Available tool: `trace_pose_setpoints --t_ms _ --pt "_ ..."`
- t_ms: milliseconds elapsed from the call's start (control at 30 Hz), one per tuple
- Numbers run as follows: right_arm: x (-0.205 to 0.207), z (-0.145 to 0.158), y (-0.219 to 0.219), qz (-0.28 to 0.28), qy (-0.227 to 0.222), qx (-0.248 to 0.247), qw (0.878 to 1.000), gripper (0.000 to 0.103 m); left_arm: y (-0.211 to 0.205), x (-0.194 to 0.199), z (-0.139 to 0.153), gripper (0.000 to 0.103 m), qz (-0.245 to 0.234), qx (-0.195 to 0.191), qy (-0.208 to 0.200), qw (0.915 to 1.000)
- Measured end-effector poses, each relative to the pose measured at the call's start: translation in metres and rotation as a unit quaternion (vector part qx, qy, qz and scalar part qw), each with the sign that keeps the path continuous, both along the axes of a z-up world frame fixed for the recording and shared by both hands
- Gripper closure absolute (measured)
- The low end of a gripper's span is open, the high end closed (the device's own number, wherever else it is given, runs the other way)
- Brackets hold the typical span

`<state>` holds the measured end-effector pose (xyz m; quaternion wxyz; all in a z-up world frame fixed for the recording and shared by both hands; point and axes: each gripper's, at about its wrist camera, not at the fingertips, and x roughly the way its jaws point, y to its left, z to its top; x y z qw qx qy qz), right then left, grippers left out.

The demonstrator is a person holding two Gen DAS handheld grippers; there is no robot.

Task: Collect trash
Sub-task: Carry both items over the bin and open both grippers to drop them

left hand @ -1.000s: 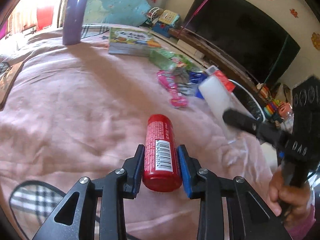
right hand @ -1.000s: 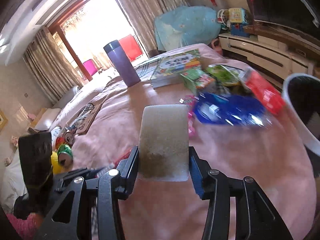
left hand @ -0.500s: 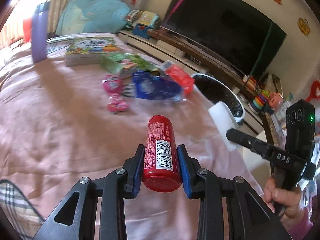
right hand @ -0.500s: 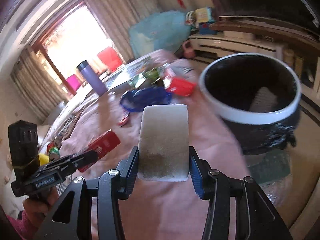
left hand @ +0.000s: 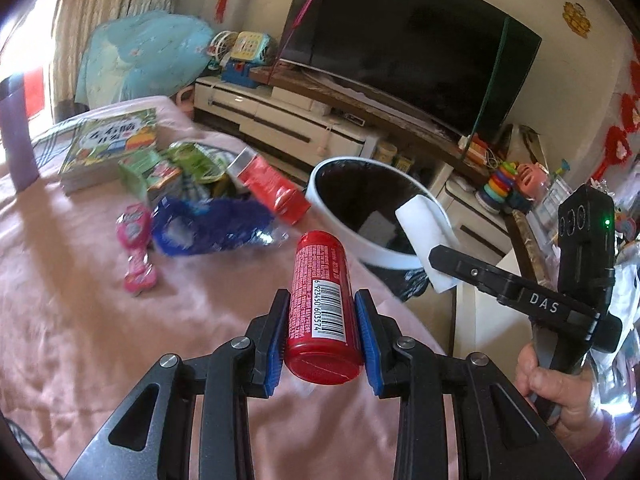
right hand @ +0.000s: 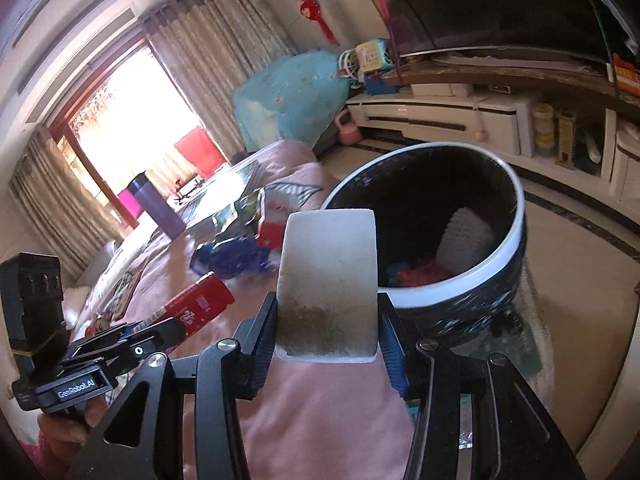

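Observation:
My left gripper (left hand: pixel 321 334) is shut on a red cylindrical can (left hand: pixel 322 300) with a barcode, held above the pink bed cover near the bed's edge. My right gripper (right hand: pixel 327 344) is shut on a white sponge block (right hand: pixel 328 280), soiled brown at its lower part, held just left of the bin's rim. The sponge also shows in the left wrist view (left hand: pixel 424 240). The black trash bin with a white rim (right hand: pixel 472 276) stands beside the bed and holds some trash; it also shows in the left wrist view (left hand: pixel 372 254). The red can shows in the right wrist view (right hand: pixel 196 308).
On the pink bed cover (left hand: pixel 80 320) lie a blue wrapper (left hand: pixel 208 228), a red packet (left hand: pixel 272 188), pink wrappers (left hand: pixel 136 248), green packets (left hand: pixel 168 164), a picture book (left hand: pixel 108 140) and a purple flask (left hand: pixel 16 136). A TV stand (left hand: pixel 320 128) lies beyond.
Both grippers have swung right toward the bin, each still holding its item. The bin is now closer and larger in both views.

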<state>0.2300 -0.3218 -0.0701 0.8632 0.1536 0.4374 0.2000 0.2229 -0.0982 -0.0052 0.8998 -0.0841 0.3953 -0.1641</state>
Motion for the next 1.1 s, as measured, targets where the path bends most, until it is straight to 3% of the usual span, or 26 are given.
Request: trace_pose_setpoints --t_ms 567,1100 --pt "0.052 -0.002 -0.032 -0.028 -0.003 -0.031 0.999 0.055 -0.049 0.074 -0.002 0.072 -0.037 0.018 -0.017 0.999" --pt "0.091 -0.019 -0.043 -0.025 0.02 -0.065 0.997 0.055 -0.084 0.139 -0.026 0.072 -0.044 0.025 -0.002 0.9987"
